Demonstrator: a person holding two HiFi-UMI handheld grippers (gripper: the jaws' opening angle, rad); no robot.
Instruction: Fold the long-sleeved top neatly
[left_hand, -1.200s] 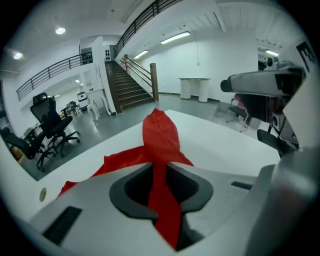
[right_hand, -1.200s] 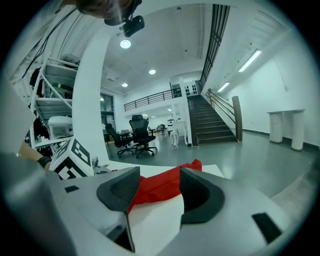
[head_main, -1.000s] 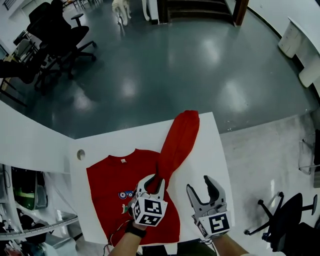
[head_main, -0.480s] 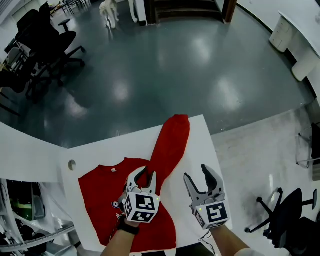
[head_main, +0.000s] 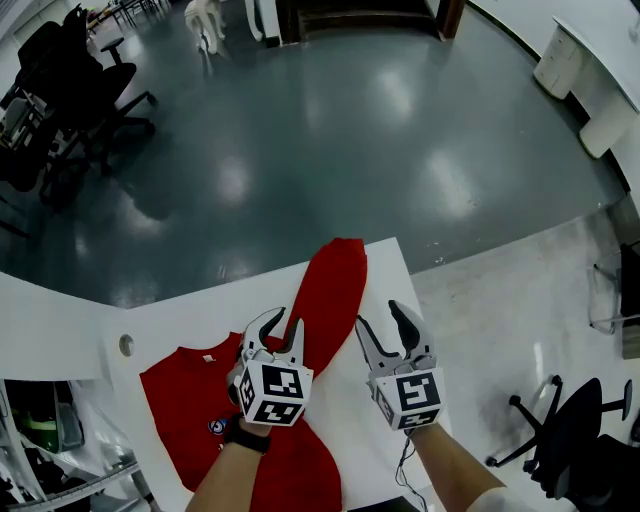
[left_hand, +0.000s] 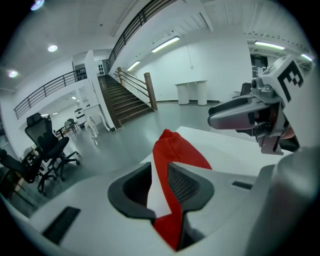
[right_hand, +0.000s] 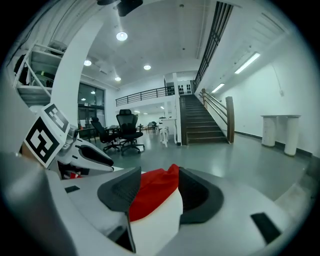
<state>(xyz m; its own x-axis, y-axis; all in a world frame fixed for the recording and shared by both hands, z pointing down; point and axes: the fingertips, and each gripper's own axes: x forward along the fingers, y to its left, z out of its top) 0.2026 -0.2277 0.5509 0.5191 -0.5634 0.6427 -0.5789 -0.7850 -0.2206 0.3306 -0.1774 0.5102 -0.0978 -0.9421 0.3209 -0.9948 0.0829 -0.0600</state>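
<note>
Left hand-held gripper (head_main: 280, 325), part-spread, hovers over the limp, light sleeve (head_main: 335, 290); right hand-held gripper (head_main: 383, 322) is closing, empty, beside it. Cuff looks the likeliest hold.

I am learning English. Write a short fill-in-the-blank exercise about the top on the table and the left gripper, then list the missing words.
The long-sleeved top is ___ in colour. It lies on a ___ table. The left gripper hovers over the top's outstretched ___. Beyond the table, black office ___ stand on the grey floor.
Missing words: red; white; sleeve; chairs.
</note>
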